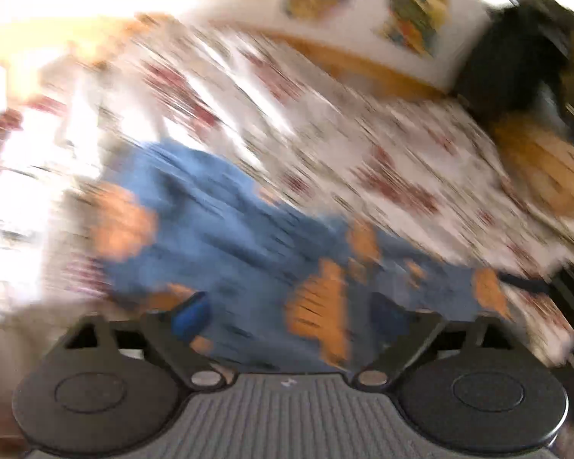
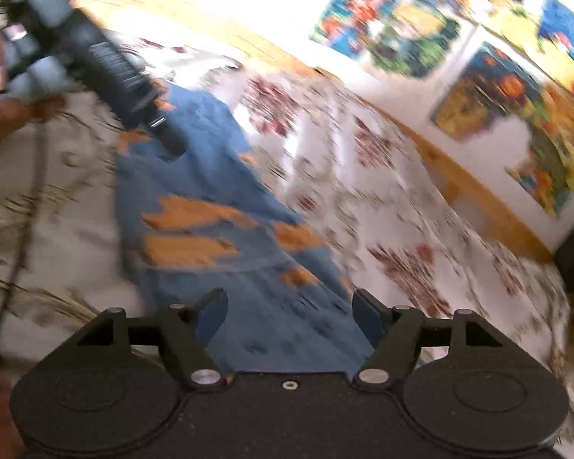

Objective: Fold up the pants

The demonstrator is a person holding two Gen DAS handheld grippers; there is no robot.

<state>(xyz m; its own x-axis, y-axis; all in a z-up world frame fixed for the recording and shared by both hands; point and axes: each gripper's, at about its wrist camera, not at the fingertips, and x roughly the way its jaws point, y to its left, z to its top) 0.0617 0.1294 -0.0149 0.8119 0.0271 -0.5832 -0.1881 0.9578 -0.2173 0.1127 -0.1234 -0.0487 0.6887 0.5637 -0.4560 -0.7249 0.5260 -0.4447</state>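
My left gripper (image 1: pixel 291 315) and right gripper (image 2: pixel 289 315) both have fingers spread apart, holding nothing. Blue pants with orange patches (image 2: pixel 210 222) lie flat on the floral bedspread (image 2: pixel 401 206). Both views are motion-blurred.

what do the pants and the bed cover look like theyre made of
Pants: soft woven or knit cloth, matte blue with orange printed patches; it lies limp and creased. Bed cover: thin matte fabric, white with a red floral print. Motion blur hides the weave on both.

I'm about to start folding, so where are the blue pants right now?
The blue pants lie spread on the floral bedspread, directly ahead of both open grippers, in the lower middle of each wrist view.
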